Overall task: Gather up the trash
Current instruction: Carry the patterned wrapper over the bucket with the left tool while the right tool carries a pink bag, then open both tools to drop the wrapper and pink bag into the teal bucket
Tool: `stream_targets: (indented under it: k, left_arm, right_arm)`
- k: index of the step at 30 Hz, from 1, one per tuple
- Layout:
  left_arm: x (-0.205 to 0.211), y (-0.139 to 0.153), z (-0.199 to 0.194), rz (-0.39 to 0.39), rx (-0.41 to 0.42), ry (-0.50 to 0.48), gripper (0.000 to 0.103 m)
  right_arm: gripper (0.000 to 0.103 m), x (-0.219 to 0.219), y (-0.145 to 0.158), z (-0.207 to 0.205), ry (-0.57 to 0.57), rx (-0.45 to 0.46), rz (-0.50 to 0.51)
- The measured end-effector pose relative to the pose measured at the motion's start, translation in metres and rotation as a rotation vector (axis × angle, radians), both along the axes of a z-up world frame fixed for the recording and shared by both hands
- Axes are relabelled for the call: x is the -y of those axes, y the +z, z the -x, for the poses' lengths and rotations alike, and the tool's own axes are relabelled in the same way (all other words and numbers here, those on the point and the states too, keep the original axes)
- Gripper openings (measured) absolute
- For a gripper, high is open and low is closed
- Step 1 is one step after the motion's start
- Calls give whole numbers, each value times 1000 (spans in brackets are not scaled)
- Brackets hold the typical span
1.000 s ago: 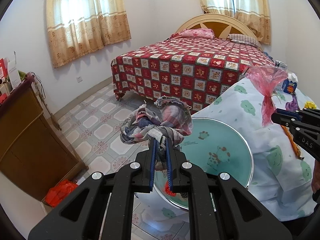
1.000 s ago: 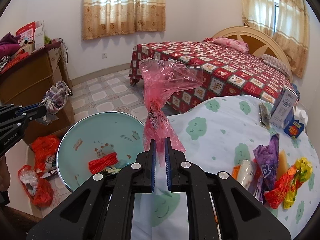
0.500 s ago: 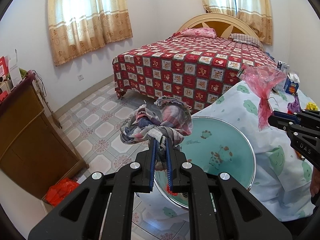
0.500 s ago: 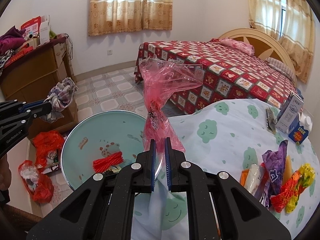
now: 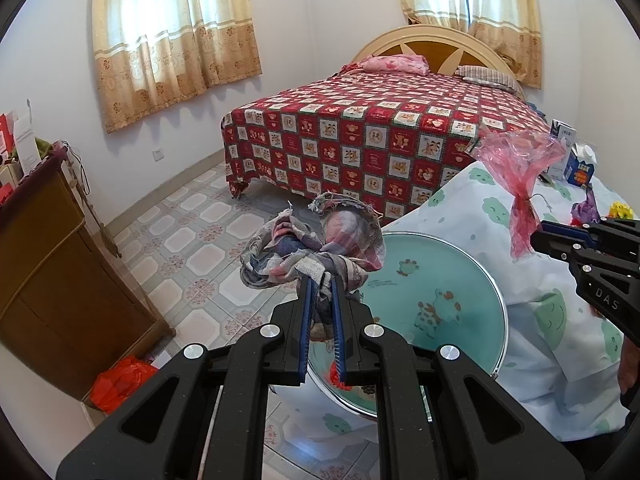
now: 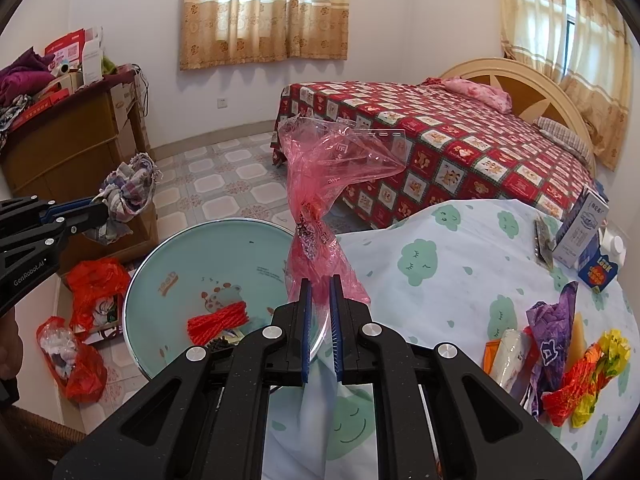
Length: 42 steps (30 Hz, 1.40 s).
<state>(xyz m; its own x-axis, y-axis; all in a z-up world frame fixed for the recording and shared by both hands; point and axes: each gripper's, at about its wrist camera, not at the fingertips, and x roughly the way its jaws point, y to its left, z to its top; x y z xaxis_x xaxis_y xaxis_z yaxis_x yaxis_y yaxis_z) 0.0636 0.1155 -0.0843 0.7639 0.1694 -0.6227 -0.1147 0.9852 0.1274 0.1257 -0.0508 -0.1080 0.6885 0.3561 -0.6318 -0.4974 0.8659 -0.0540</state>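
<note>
My left gripper (image 5: 321, 284) is shut on a crumpled plaid cloth rag (image 5: 316, 244), held in the air over the near left rim of a round teal basin (image 5: 448, 280). The same rag (image 6: 128, 192) and left gripper (image 6: 98, 210) show at the left of the right wrist view. My right gripper (image 6: 319, 284) is shut on a twisted pink plastic bag (image 6: 320, 200), held just over the basin's (image 6: 208, 264) right rim; that bag (image 5: 520, 184) and right gripper (image 5: 538, 236) appear at the right of the left wrist view. A red mesh bundle (image 6: 218, 318) lies inside the basin.
Purple, yellow and orange wrappers (image 6: 560, 344), cartons (image 6: 580, 232) and a white bottle lie on a table with a cloud-print cloth (image 6: 440, 256). A wooden cabinet (image 5: 52, 280) stands left, red plastic bags (image 6: 80, 320) on the floor beside it. A bed (image 5: 380, 136) fills the background.
The pink bag and right gripper have drifted slightly leftward toward the basin. The left gripper and its rag have stayed put.
</note>
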Motion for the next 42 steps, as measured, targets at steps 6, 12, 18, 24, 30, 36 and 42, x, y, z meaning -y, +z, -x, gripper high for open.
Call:
stream_targets:
  k: [6, 12, 18, 24, 30, 36, 42]
  left_arm:
    - [2, 0, -1, 1, -2, -2, 10]
    - [4, -1, -1, 2, -3, -6, 10]
    - [8, -4, -3, 4, -6, -13, 10]
    - [12, -6, -2, 12, -11, -30, 15]
    - [19, -5, 0, 17, -7, -65, 29]
    - [23, -7, 1, 12, -11, -72, 37]
    - [18, -6, -1, 10, -10, -58, 45]
  right_arm:
    - [9, 0, 0, 0, 0, 0, 1]
    - [10, -1, 1, 0, 2, 0, 2]
    - [10, -3, 1, -1, 6, -2, 6]
    - [10, -4, -1, 0, 19, -7, 7]
    - [17, -3, -4, -1, 34, -16, 0]
    - [23, 1, -7, -2, 25, -24, -2]
    - [27, 3, -9, -1, 19, -26, -7]
